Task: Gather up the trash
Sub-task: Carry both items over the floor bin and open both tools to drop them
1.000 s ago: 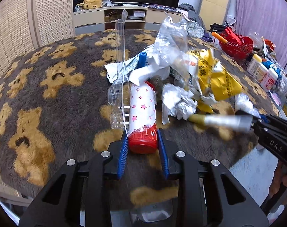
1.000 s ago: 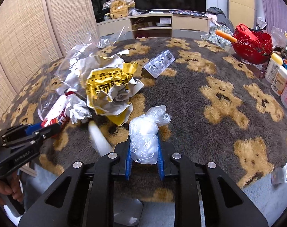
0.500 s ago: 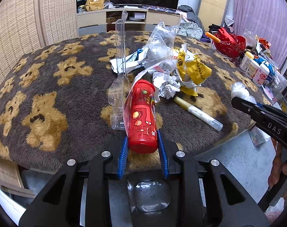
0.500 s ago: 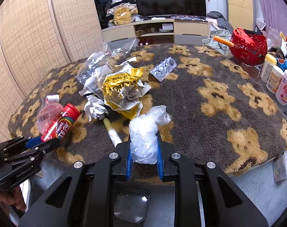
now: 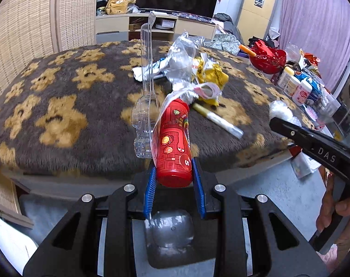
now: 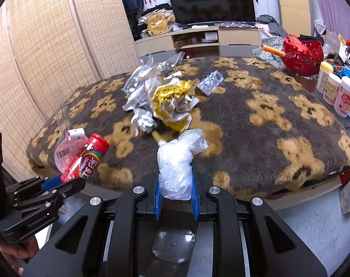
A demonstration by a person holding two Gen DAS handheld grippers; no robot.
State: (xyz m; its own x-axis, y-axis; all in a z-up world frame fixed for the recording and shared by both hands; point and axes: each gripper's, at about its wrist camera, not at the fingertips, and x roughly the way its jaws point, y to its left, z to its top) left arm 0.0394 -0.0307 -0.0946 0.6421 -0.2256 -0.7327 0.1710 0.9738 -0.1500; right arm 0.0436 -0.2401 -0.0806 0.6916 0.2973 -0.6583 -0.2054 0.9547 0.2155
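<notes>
My left gripper (image 5: pixel 173 175) is shut on a red Skittles tube (image 5: pixel 173 143) together with a clear plastic blister shell (image 5: pixel 147 87), held off the near edge of the bear-patterned table (image 5: pixel 59 120). The tube also shows in the right wrist view (image 6: pixel 85 159). My right gripper (image 6: pixel 176 184) is shut on a knotted clear plastic bag (image 6: pixel 178 161), also seen in the left wrist view (image 5: pixel 280 113). On the table lie a yellow wrapper (image 6: pixel 172 101), crumpled paper (image 6: pixel 142 121), a clear film bag (image 5: pixel 182 55), a yellow-white stick (image 5: pixel 217 121) and a blister pack (image 6: pixel 210 82).
A red basket (image 6: pixel 302 53) and several white bottles (image 6: pixel 336 90) stand at the table's right side. A wicker screen (image 6: pixel 48 46) is on the left. A TV stand (image 6: pixel 198 39) is behind the table. Grey floor (image 5: pixel 255 175) lies below the near edge.
Both grippers have pulled back and away from the table with their loads. The tube has lifted off the rug and tilted. The trash pile now looks farther away.
</notes>
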